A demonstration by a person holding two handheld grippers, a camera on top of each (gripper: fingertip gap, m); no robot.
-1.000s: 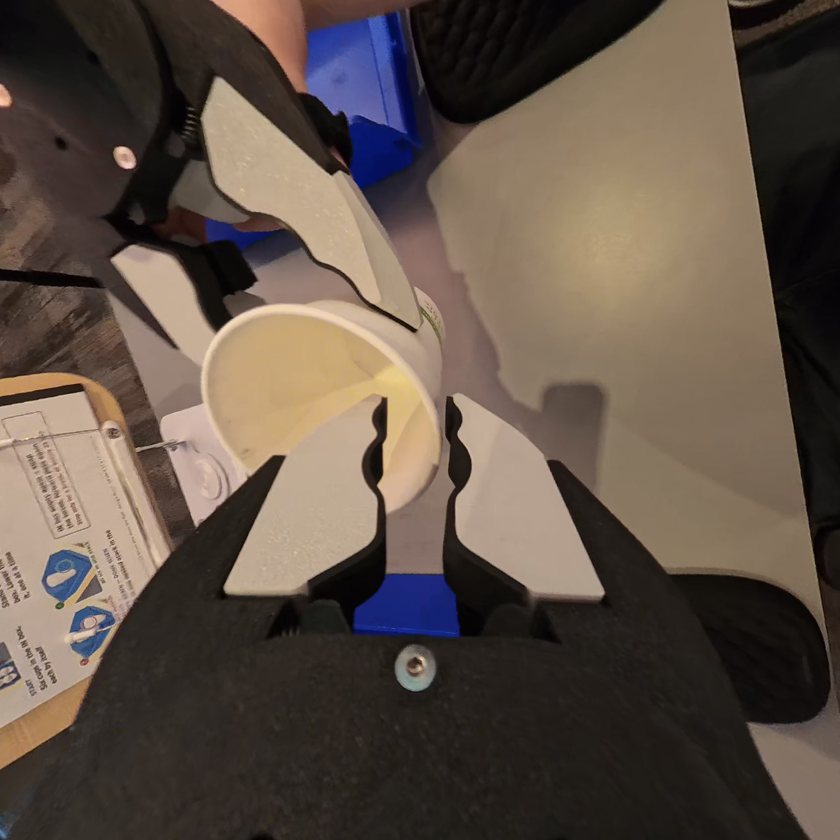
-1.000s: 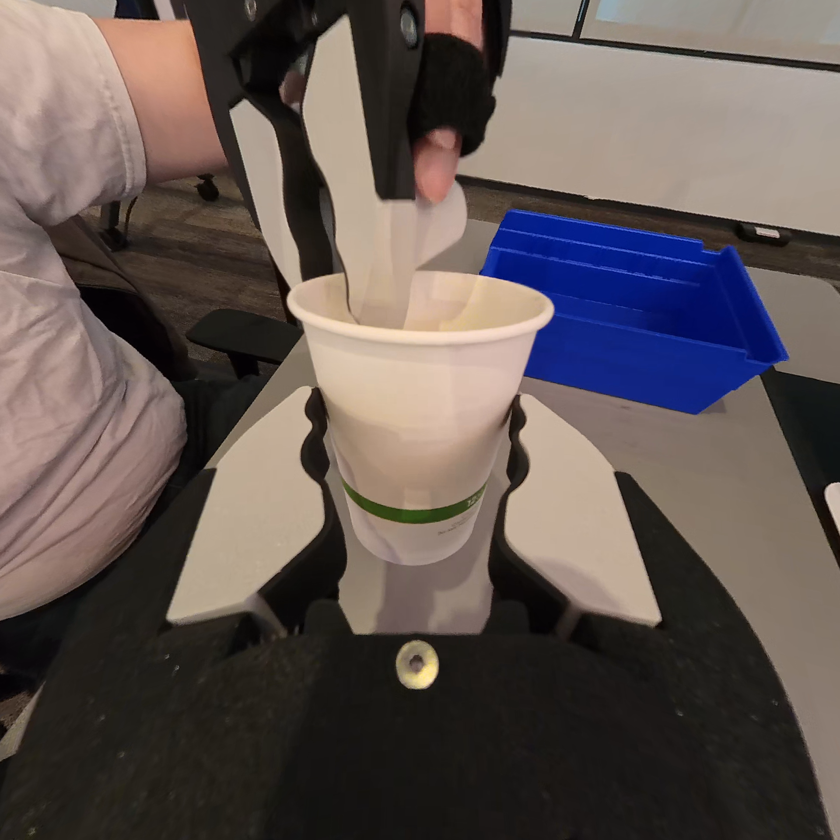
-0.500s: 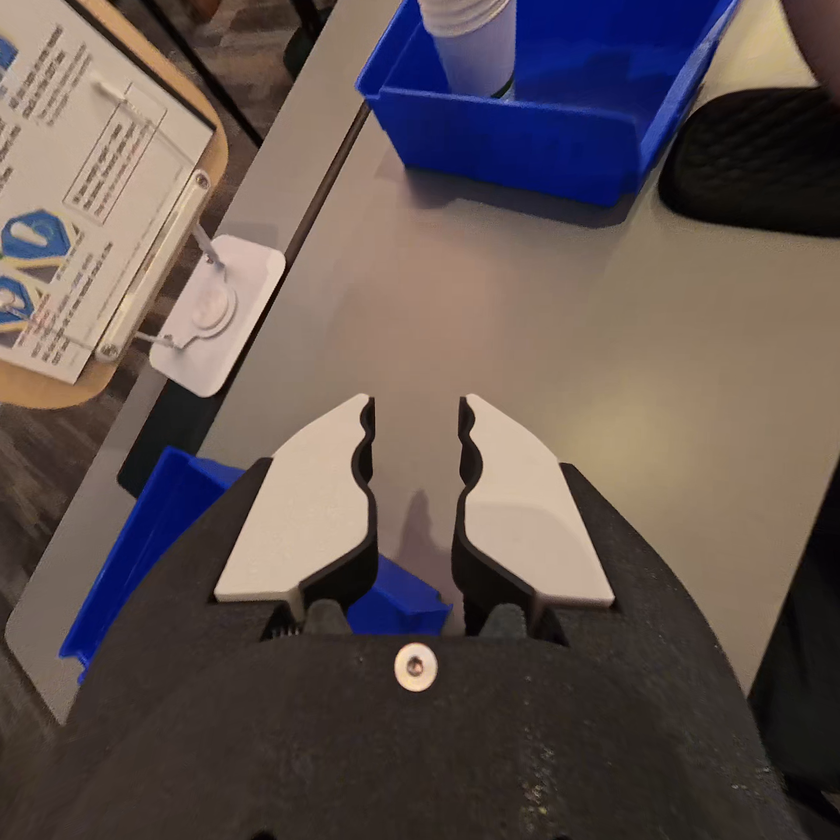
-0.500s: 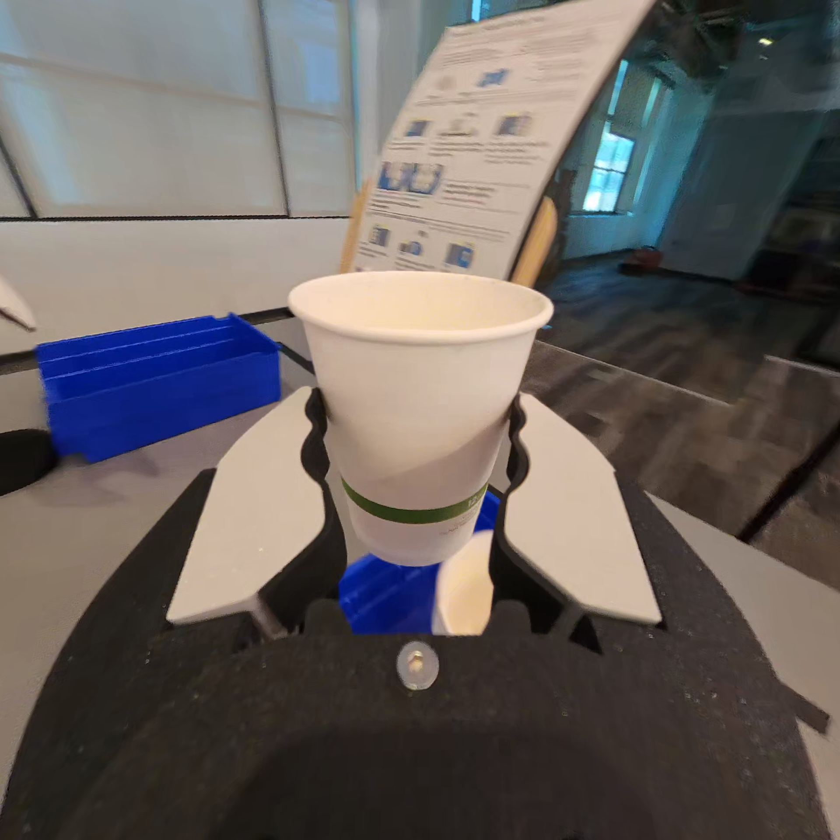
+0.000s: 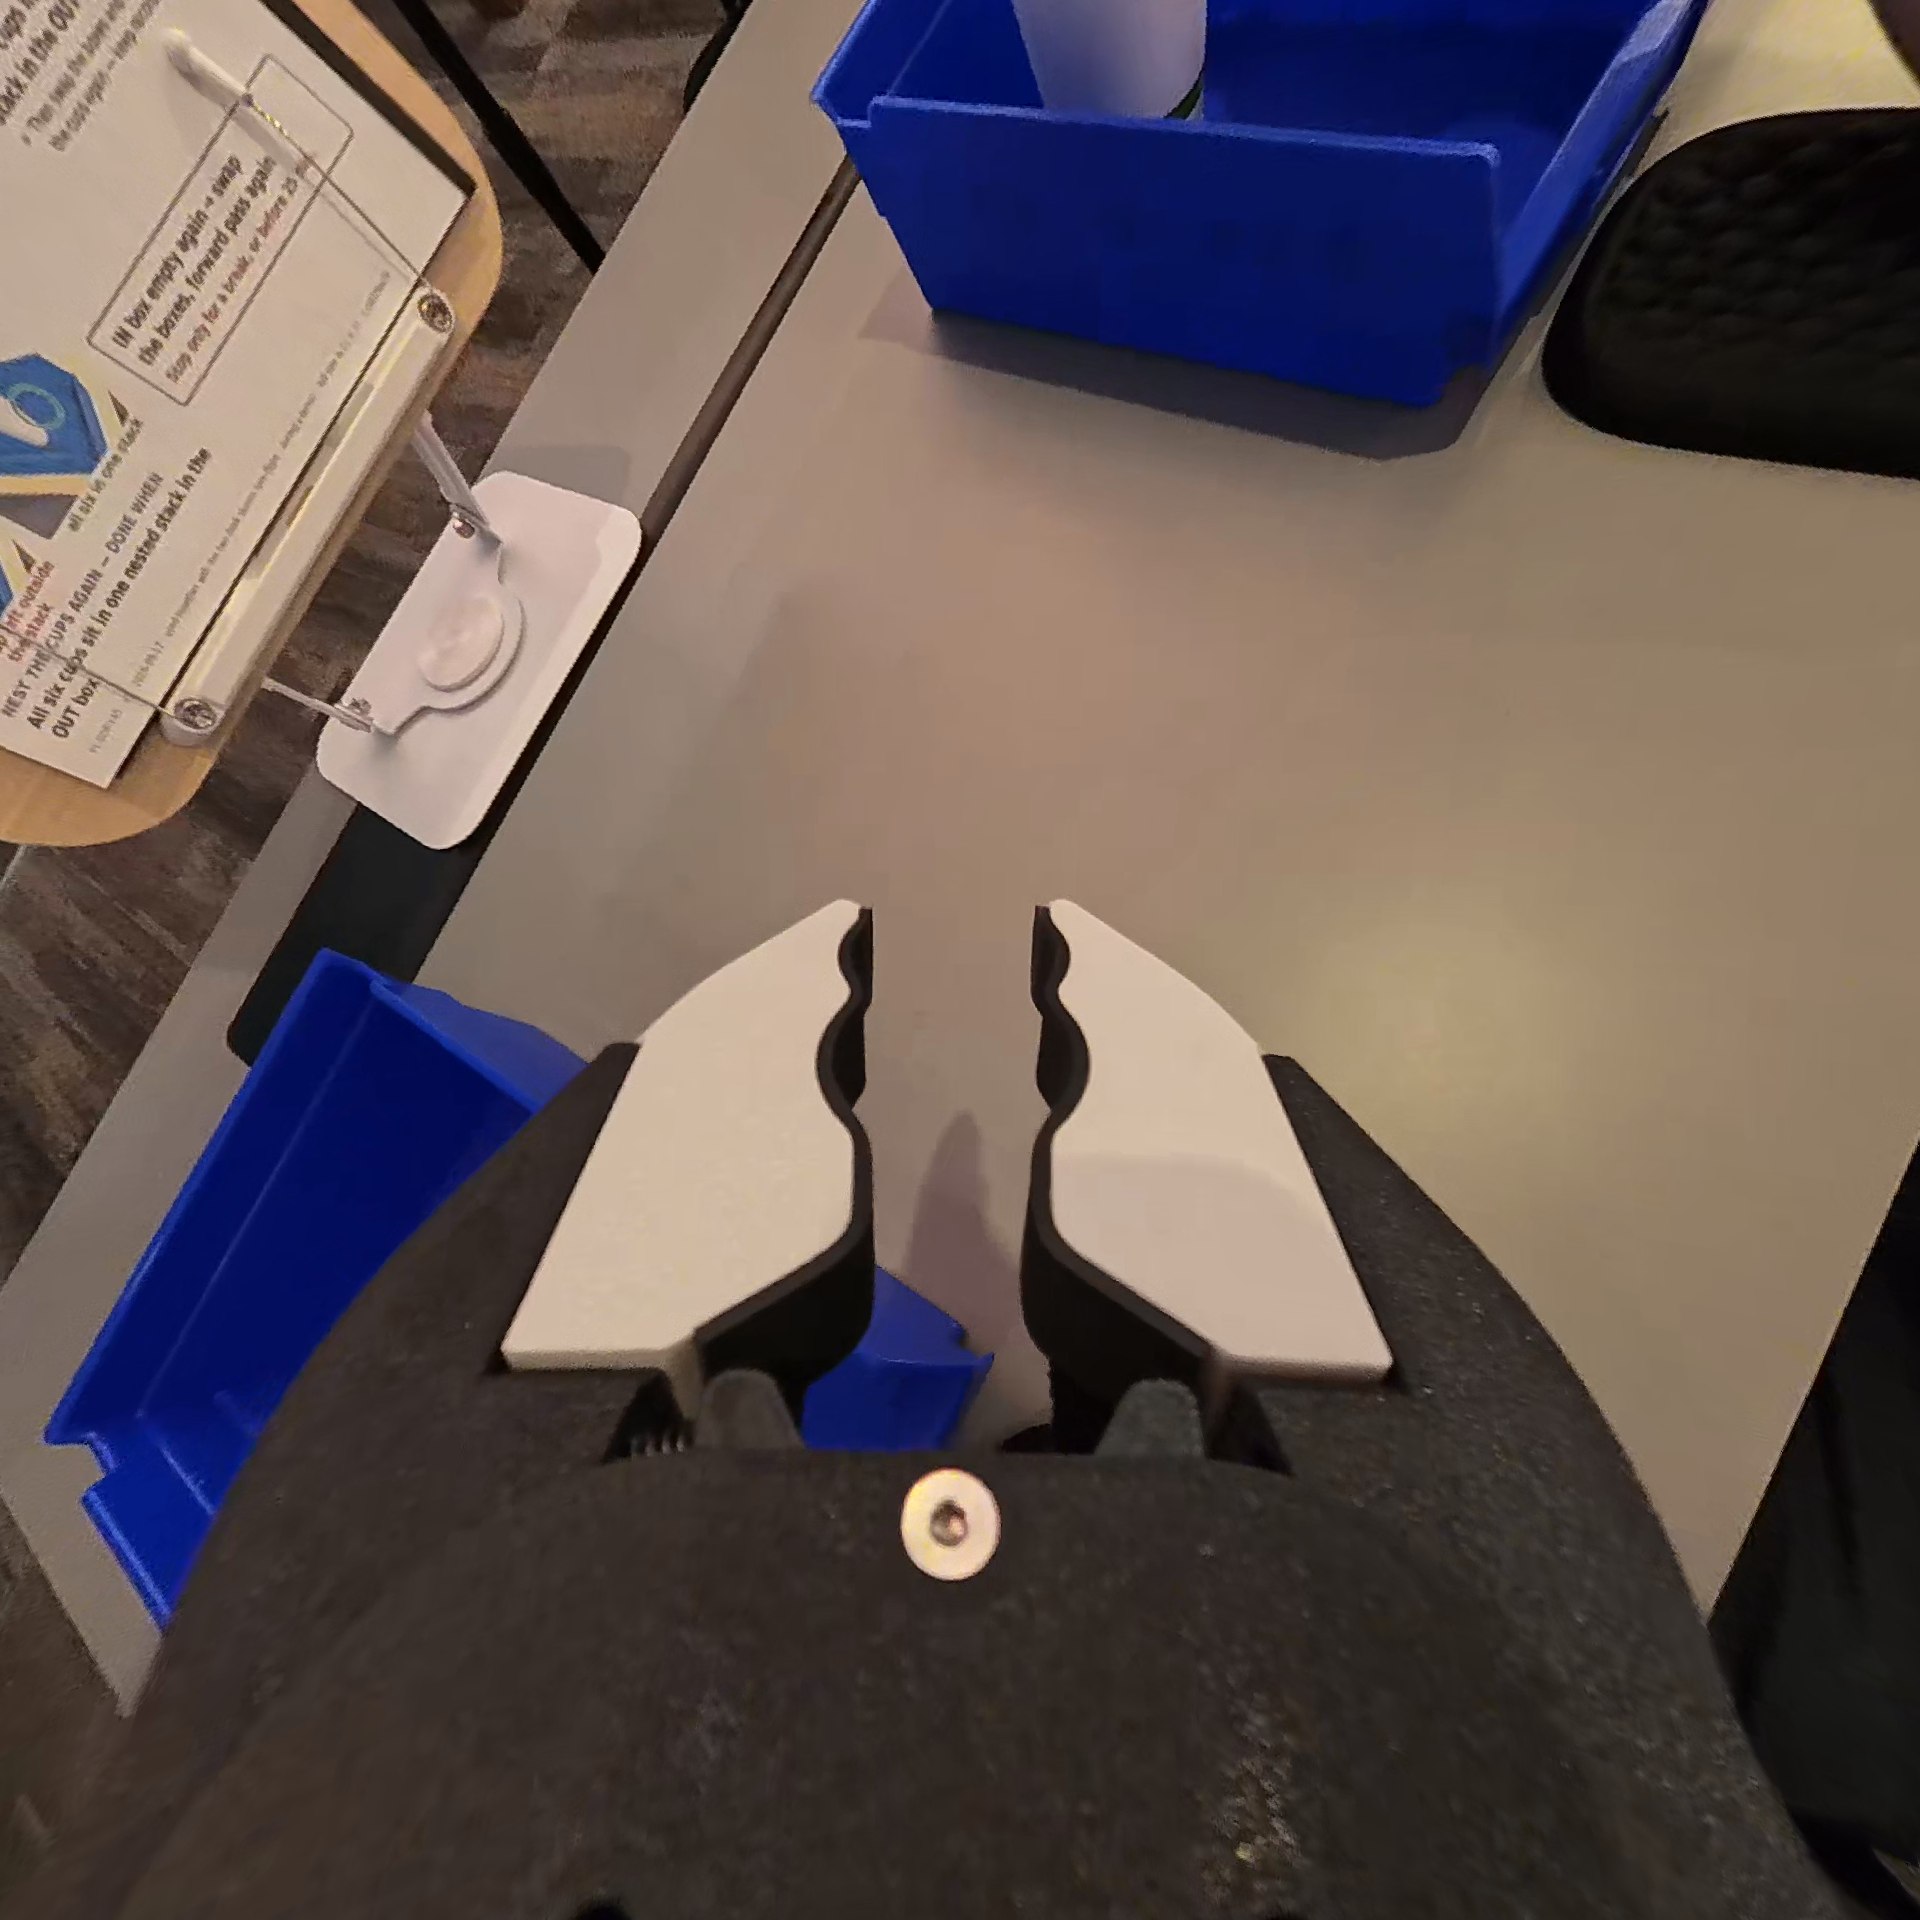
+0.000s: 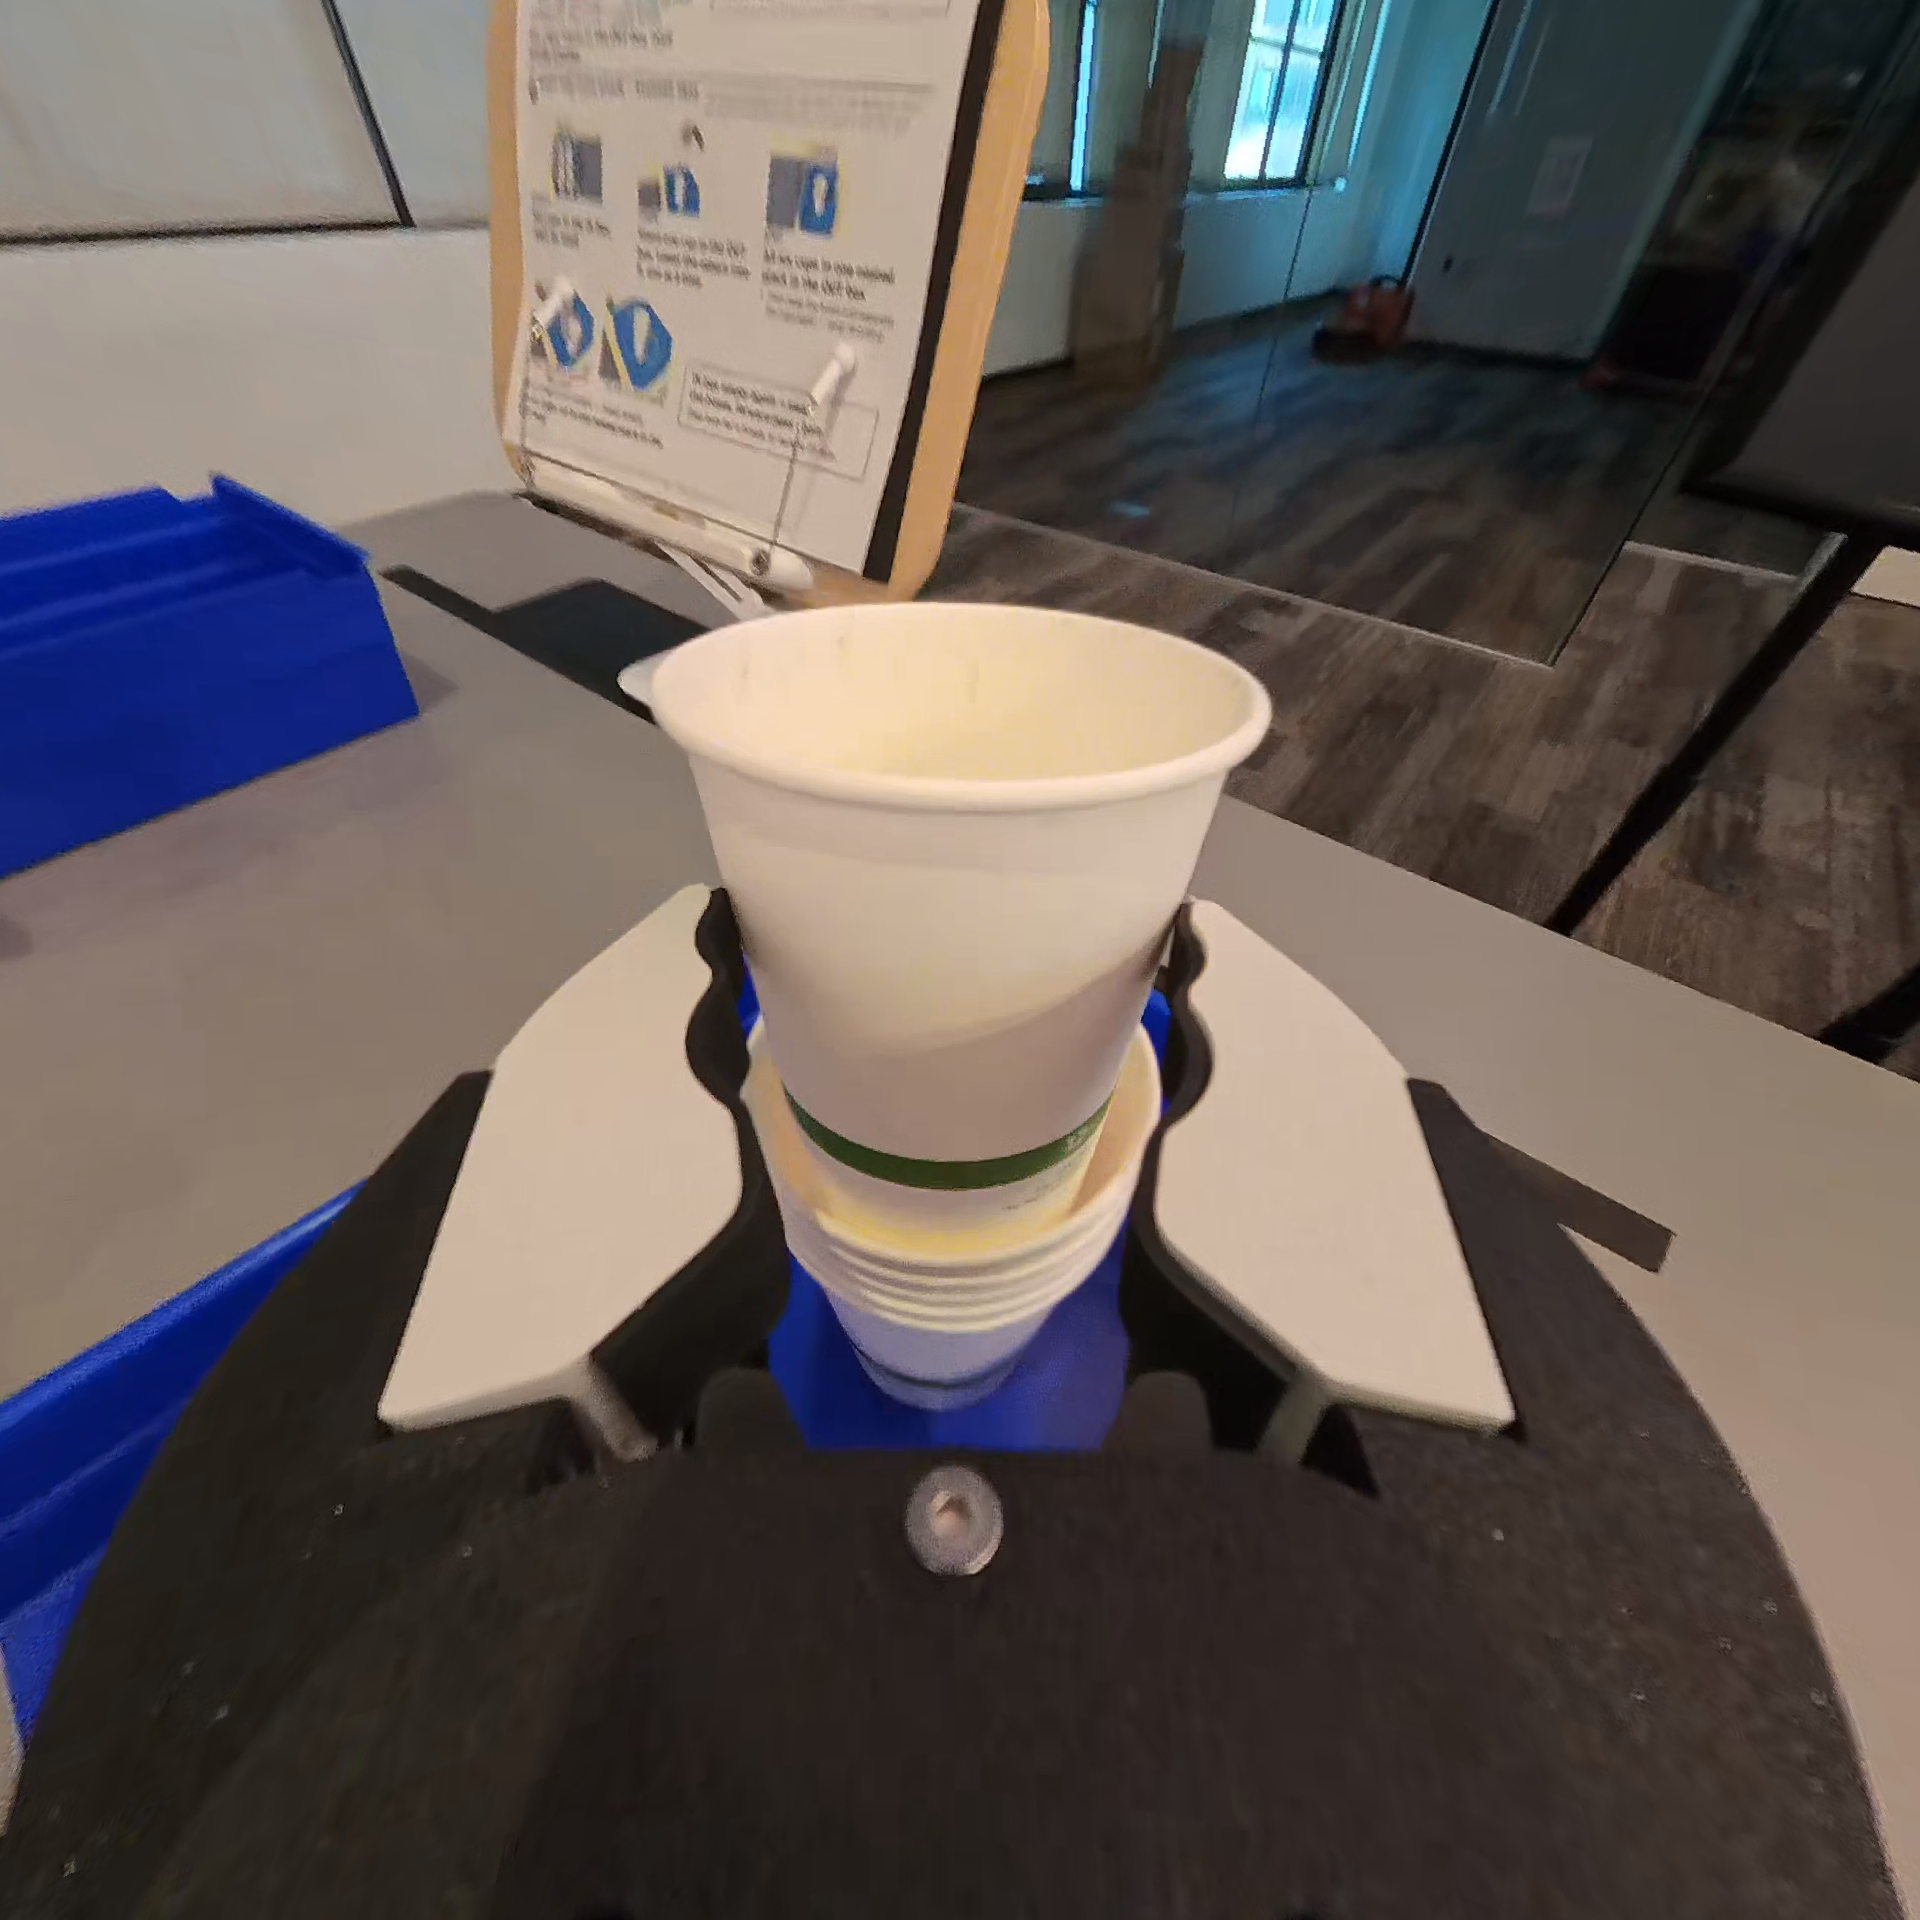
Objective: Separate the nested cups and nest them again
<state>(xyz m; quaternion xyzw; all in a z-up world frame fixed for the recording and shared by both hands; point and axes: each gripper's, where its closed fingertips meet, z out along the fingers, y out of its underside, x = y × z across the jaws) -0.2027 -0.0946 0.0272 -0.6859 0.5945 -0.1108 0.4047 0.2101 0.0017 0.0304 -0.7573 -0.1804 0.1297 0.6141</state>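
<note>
My right gripper (image 6: 951, 920) is shut on a white paper cup (image 6: 956, 831) with a green band, held upright. The cup's bottom sits inside the top of a stack of nested white cups (image 6: 956, 1288). That stack stands in a blue bin (image 6: 104, 1403) right below the gripper. My left gripper (image 5: 951, 920) is open and empty above the grey table (image 5: 1247, 675). A far blue bin (image 5: 1195, 239) holds a white cup (image 5: 1112, 52), cut off by the top edge. A near blue bin (image 5: 312, 1195) lies under the left gripper's left side.
An instruction board on a wooden stand (image 5: 208, 416) stands off the table's left edge, with its white base plate (image 5: 478, 655) at that edge. It also shows in the right wrist view (image 6: 748, 270). A black chair armrest (image 5: 1766, 291) is at the upper right. A second blue bin (image 6: 177, 665) is at the left.
My left gripper let go of the cup's rim and moved away over the table. My right gripper swung round with the cup and lowered it into the stack in the bin.
</note>
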